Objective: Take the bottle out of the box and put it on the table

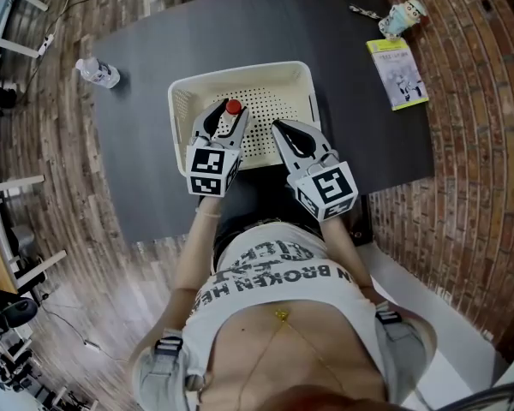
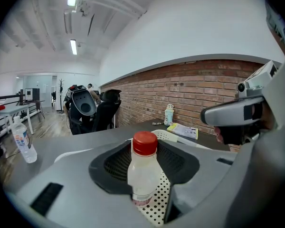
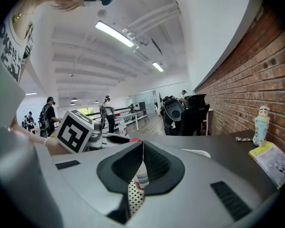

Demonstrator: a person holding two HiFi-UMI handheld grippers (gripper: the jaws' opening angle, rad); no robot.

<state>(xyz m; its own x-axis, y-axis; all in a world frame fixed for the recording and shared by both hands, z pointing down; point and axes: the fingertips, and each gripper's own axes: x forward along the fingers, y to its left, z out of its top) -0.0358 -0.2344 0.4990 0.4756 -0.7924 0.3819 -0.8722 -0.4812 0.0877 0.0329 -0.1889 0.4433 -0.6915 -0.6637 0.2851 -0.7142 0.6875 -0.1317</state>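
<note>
A small clear bottle with a red cap stands upright in a cream perforated basket on the dark table. My left gripper reaches into the basket with its jaws open around the bottle. In the left gripper view a strip of basket floor shows between the bottle and the right jaw. My right gripper hovers over the basket just right of the bottle, shut with nothing held. In the right gripper view its pads meet, and the bottle's label shows through the gap beneath.
A second clear bottle stands at the table's far left. A yellow-green booklet and a small figure-shaped cup sit at the far right. A brick wall runs along the table's right side. Chairs stand behind the table.
</note>
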